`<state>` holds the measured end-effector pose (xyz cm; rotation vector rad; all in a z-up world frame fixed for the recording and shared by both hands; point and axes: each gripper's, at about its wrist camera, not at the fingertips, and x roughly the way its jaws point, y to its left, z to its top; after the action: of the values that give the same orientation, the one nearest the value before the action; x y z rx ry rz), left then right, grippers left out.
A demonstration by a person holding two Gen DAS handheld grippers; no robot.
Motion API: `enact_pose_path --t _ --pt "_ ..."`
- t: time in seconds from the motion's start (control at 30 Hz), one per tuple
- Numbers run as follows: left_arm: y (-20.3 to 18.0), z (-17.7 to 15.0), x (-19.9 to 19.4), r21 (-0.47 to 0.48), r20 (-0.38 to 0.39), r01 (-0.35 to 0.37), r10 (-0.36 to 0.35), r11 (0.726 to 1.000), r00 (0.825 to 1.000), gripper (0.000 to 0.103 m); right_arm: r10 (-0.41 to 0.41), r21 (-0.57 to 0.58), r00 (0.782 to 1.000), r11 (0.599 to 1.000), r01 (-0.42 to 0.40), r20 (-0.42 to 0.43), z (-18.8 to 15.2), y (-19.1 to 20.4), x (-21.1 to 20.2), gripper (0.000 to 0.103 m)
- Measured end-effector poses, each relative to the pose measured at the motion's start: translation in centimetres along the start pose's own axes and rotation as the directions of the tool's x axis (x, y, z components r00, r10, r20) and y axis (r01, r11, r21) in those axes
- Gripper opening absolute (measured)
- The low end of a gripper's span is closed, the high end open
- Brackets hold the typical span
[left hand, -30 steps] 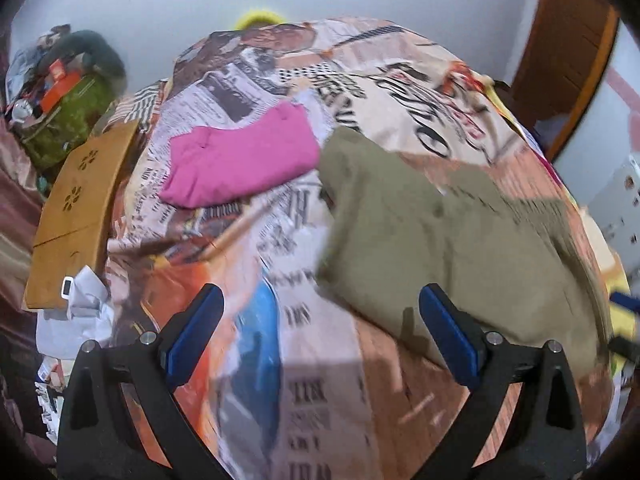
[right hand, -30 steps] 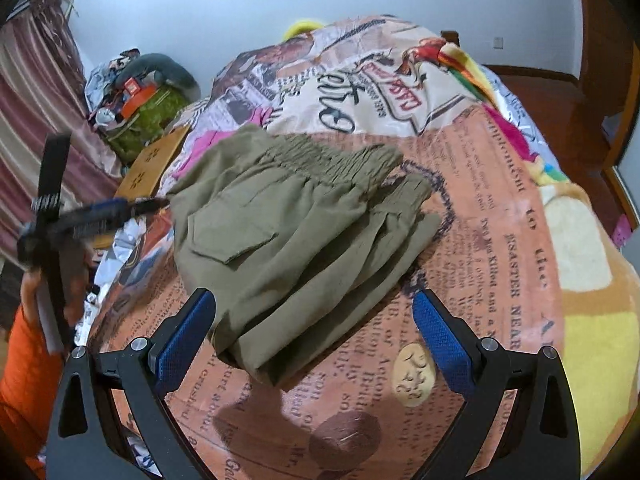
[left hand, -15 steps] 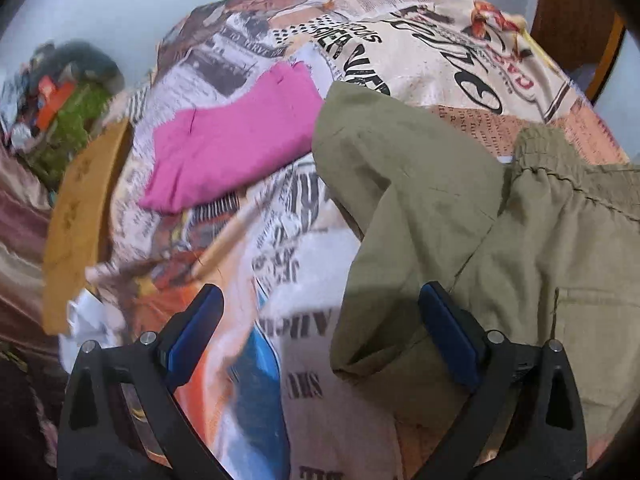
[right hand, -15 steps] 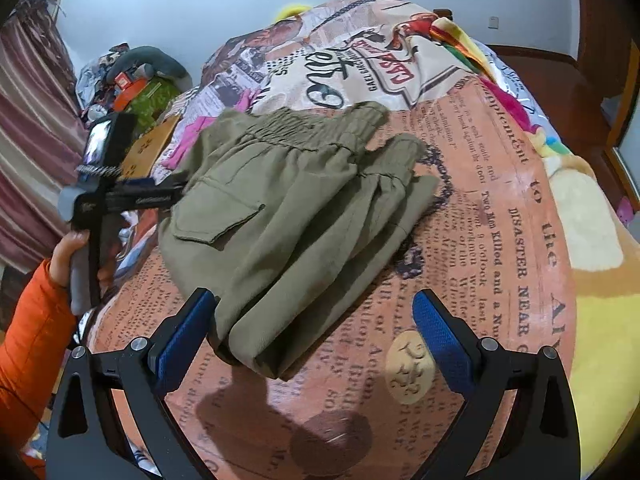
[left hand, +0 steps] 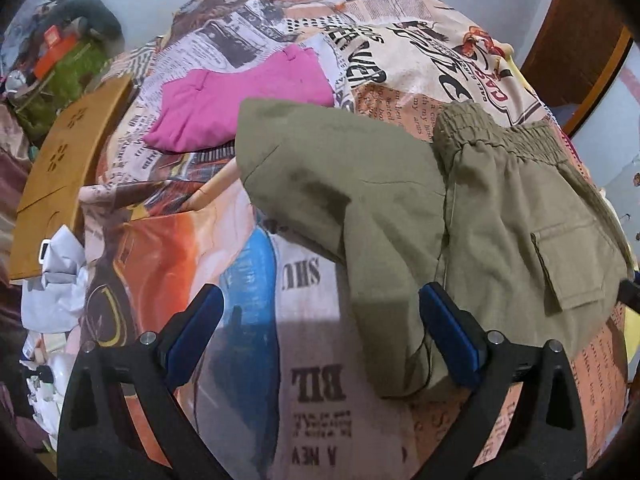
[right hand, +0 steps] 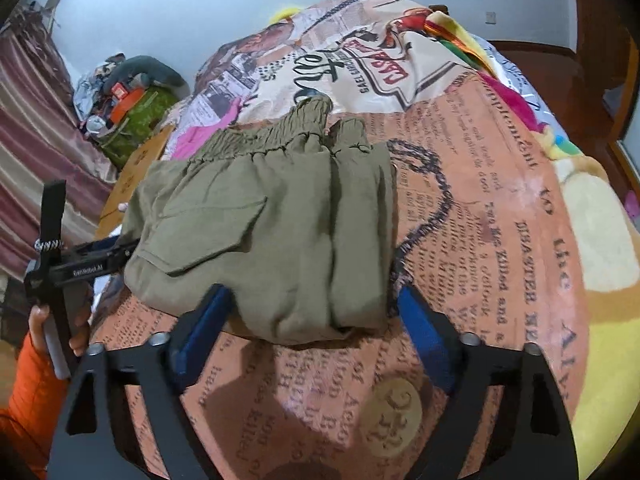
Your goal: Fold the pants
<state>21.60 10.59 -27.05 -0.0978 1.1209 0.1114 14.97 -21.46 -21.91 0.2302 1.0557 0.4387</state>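
The olive-green pants (left hand: 400, 208) lie folded on the newspaper-print bedspread (left hand: 304, 280), with the elastic waistband (left hand: 492, 136) at the far side and a flap pocket (left hand: 568, 264) on top. My left gripper (left hand: 320, 328) is open, and its right finger (left hand: 448, 332) rests at the near left edge of the pants. In the right wrist view the pants (right hand: 272, 232) fill the middle. My right gripper (right hand: 308, 328) is open and straddles their near folded edge. The left gripper (right hand: 80, 264) shows at the pants' left side.
A folded pink garment (left hand: 240, 100) lies beyond the pants on the bedspread. A wooden board (left hand: 64, 168) and white bags (left hand: 52, 280) sit off the bed's left edge, with a cluttered pile (right hand: 128, 108) further back. A yellow blanket (right hand: 592, 320) covers the right side.
Both grippers have moved in closer to the pants. My right gripper now straddles the near folded edge, and my left finger has reached the pants' left edge. Both stay open.
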Motion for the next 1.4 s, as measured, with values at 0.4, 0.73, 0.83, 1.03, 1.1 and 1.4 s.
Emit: enact_pose_path --t 0.4,0.73,0.83,1.03,1.1,1.4 --pt "2.8 -2.0 -0.9 -0.042 0.006 -0.017 0.017 0.999 1.000 0.100 -0.020 -0.083 0.999 0.996 0.016 -0.039 0.5 0.1 1.2 0.054" --pt "4.1 -0.9 -3.6 -0.053 0.059 0.003 0.001 0.999 0.998 0.099 -0.025 -0.057 0.998 0.998 0.022 -0.062 2.4 0.2 0.1 0.058" --pt "4.4 0.8 -4.1 -0.061 0.082 0.036 -0.031 0.998 0.996 0.099 -0.037 -0.078 0.999 0.996 0.034 -0.036 3.5 0.5 -0.6 0.058" --pt "5.1 4.1 -2.4 -0.087 0.084 0.040 -0.032 0.995 0.996 0.099 -0.052 -0.130 0.998 0.990 0.055 0.021 6.2 1.0 -1.1 0.066" --pt "6.2 5.2 -1.1 -0.133 0.061 0.076 -0.068 0.988 0.996 0.099 -0.061 -0.147 0.998 0.987 0.065 0.033 7.1 1.0 -0.9 0.067" --pt "7.9 6.8 4.3 -0.219 -0.048 0.154 -0.168 0.964 0.985 0.079 -0.106 -0.208 0.991 0.974 0.086 -0.083 9.0 0.2 5.4 0.067"
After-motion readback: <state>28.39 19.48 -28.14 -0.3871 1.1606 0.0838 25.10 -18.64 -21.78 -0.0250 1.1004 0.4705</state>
